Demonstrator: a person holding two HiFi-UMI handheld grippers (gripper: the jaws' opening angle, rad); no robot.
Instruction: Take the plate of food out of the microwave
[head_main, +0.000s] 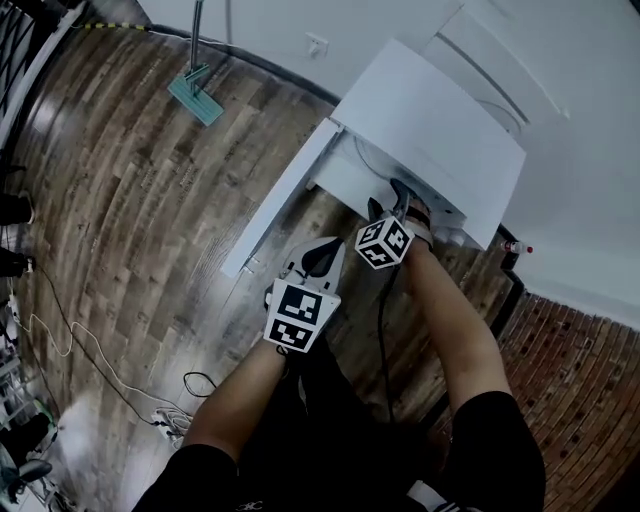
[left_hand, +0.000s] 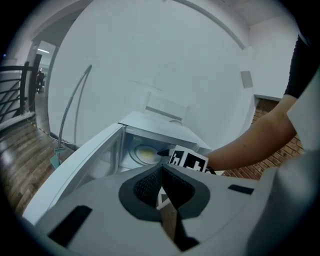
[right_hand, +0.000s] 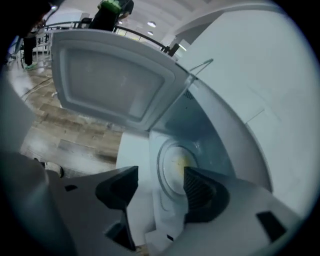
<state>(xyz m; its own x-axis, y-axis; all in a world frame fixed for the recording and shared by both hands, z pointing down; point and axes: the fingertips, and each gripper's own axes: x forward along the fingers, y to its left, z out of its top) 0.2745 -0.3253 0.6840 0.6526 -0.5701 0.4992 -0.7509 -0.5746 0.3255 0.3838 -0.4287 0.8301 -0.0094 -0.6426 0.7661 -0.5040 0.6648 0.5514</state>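
A white microwave (head_main: 430, 130) stands with its door (head_main: 285, 195) swung open to the left. Inside, a pale plate (right_hand: 177, 167) with yellowish food lies on the oven floor; it also shows in the left gripper view as the plate (left_hand: 145, 154). My right gripper (head_main: 400, 195) is at the oven's mouth. Its jaws stand wide open (right_hand: 159, 182), short of the plate and touching nothing. My left gripper (head_main: 325, 258) hangs back, below the door. Its pads meet (left_hand: 161, 175), shut on nothing.
The open door (right_hand: 115, 82) stands out to the left of the cavity. A floor mop (head_main: 195, 100) lies on the wooden floor at the far left. Cables (head_main: 60, 330) trail over the floor at left. A brick wall (head_main: 570, 370) runs at right.
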